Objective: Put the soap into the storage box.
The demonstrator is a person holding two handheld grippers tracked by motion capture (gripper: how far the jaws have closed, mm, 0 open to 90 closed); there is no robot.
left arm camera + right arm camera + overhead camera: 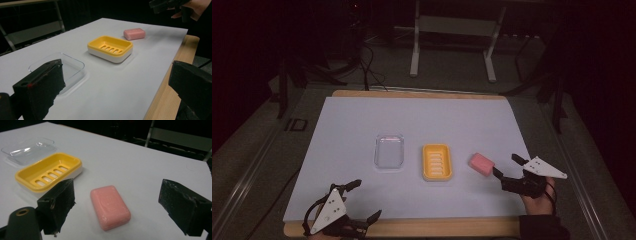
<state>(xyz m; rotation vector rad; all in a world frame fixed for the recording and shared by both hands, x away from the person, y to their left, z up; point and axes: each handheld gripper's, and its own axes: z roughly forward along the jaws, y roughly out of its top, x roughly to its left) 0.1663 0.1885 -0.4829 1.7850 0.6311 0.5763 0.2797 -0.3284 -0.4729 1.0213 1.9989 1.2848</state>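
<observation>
soap point(110, 206): rigid, slick, light; lies flat, right of dish point(437, 162) | grip: long sides, mid-length | right gripper point(505, 167): jaws wide, straddling soap, no contact | left gripper point(364, 202): jaws wide, empty, near table edge

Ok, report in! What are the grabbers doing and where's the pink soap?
Right gripper open, jaws either side of pink soap, not touching. Left gripper open, idle at near edge. Yellow soap dish empty, path clear.
</observation>
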